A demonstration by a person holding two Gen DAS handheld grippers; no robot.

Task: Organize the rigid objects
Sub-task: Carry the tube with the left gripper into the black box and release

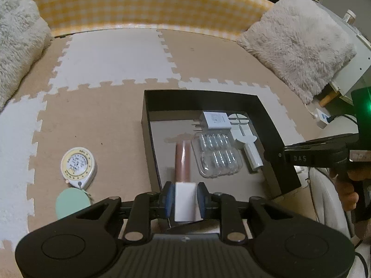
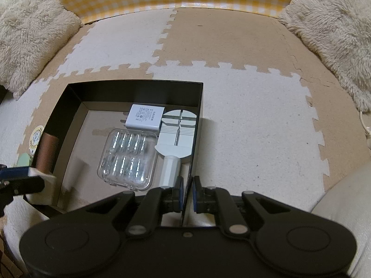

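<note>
A black open box sits on the foam mat. Inside lie a white charger, a clear case of small metal parts and a white watch tool. My left gripper is shut on a tube with a white cap and copper body, held over the box's near left part. My right gripper is shut on the box's right wall at its near end. The tube shows at the left of the right wrist view. A round tape measure lies left of the box.
A mint green disc lies beside the tape measure. Fluffy cushions stand at the back right and left against a yellow checked wall. Cables and a white unit lie at the right.
</note>
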